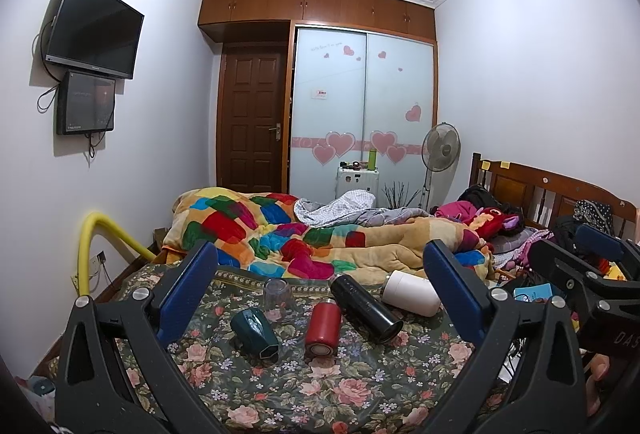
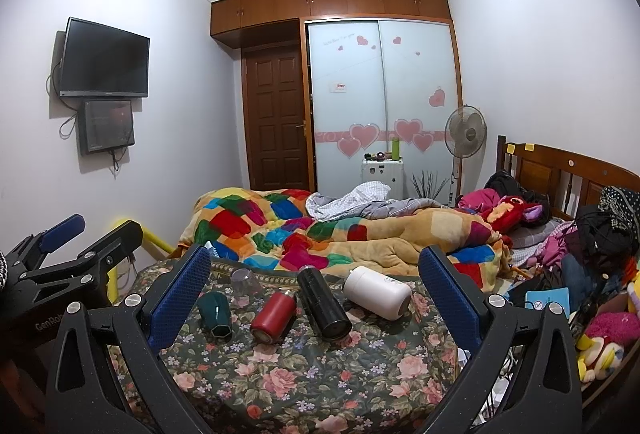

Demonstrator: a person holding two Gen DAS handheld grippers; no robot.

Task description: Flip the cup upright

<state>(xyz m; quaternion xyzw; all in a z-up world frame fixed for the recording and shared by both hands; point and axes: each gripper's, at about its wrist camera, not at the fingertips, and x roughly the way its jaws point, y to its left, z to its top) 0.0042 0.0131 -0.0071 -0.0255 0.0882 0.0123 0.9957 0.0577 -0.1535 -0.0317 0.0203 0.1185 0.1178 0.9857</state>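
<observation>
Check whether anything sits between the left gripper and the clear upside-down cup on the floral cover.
Nothing visible blocks it. The left gripper is open and the clear cup stands mouth-down straight ahead between its fingers. The teal cup lies nearer but left of that line.

Near part of the floral bedspread (image 1: 320, 386) lies bare. Five fallen cups crowd mid-bed, closely spaced: green mug (image 1: 256, 330), red cup (image 1: 322, 330), black flask (image 1: 366, 308). The quilt (image 1: 304, 234) blocks the far side.

Clear cup (image 2: 245, 281) partly behind blue fingers (image 2: 180, 300), wardrobe lettering (image 1: 326, 46) too small to read
</observation>
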